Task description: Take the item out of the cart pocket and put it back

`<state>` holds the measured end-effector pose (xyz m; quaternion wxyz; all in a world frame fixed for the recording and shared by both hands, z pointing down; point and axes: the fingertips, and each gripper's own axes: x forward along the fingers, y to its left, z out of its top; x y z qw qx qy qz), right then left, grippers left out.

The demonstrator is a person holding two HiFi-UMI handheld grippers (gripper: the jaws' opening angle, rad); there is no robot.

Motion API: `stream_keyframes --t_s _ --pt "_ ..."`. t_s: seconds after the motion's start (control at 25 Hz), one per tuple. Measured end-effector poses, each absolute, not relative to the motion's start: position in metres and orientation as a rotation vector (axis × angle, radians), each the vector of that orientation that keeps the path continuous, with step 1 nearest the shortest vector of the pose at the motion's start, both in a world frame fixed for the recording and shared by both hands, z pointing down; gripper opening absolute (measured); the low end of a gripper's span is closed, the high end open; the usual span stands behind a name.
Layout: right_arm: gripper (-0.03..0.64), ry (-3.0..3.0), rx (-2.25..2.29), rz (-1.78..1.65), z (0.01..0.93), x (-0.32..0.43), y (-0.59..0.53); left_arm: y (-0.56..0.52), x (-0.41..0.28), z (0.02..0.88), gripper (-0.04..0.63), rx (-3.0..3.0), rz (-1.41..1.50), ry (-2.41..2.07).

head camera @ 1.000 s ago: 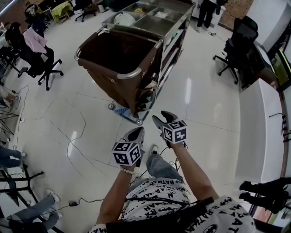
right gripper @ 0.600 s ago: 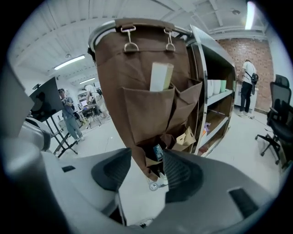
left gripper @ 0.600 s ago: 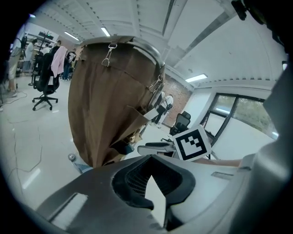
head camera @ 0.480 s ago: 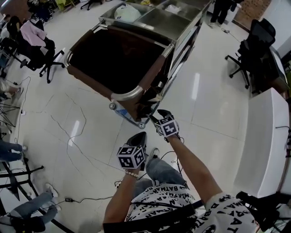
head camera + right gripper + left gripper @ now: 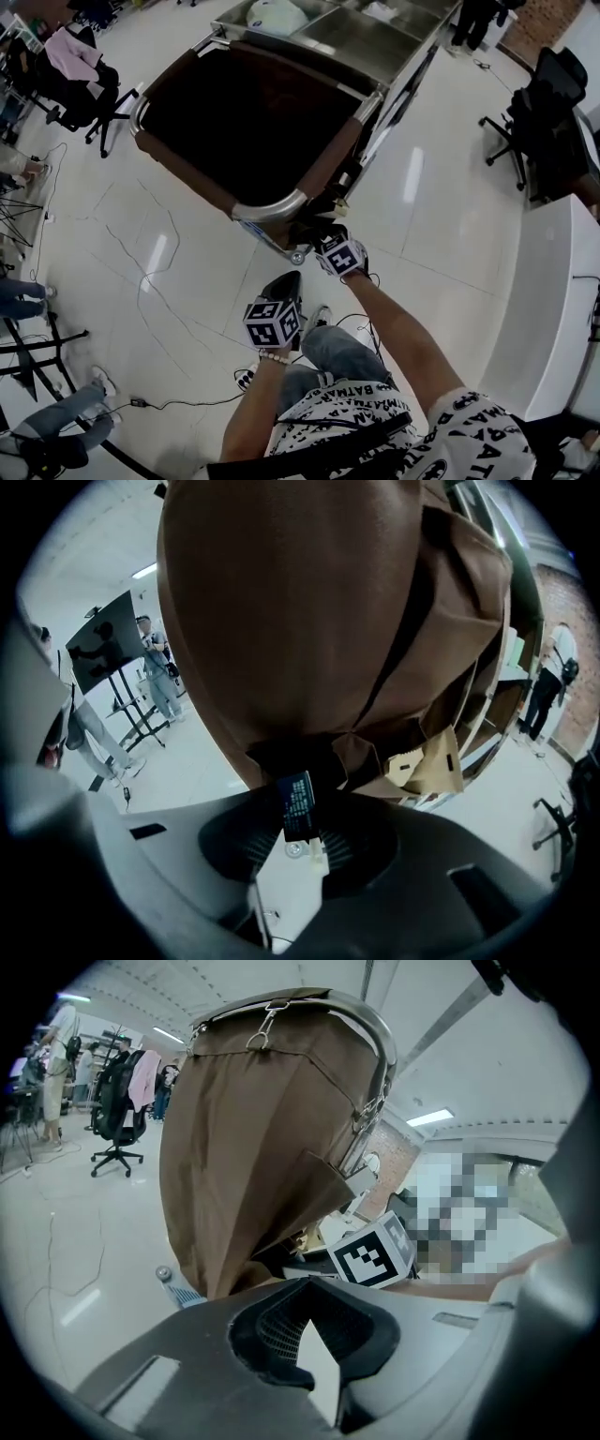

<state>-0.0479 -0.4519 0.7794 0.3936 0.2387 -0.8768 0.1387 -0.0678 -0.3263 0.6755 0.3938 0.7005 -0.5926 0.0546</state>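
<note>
Right gripper view: your right gripper (image 5: 302,846) jaws just closed further, now pinching small dark packet (image 5: 298,803) between fingertips. Pocket (image 5: 292,757) of brown cart bag (image 5: 281,621) directly behind packet. Your left gripper (image 5: 311,1340) jaws together, empty, bag beyond fingertips, apart.

Head view steeply down over cart (image 5: 272,204); both gripper views close beneath its brown bag (image 5: 234,1147).

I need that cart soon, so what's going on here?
A person with a gripper in each hand is working at the cart. The right gripper is at the pocket low on its brown bag; its jaws have just been closing on a small dark packet there, not yet pulled out. The left gripper hangs back, shut and empty.
</note>
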Motion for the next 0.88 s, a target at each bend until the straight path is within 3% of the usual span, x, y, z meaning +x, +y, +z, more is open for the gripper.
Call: stream_keyframes --t_s 0.48,0.88 --pt "0.099 -2.271 0.822 0.246 0.693 -0.017 -0.421 -0.281 -0.082 0.638 0.005 1.857 0.133 -1.469" --pt "0.097 -2.338 1.093 0.234 0.571 0.038 -0.277 -0.18 -0.082 0.57 0.005 2.027 0.111 -1.413"
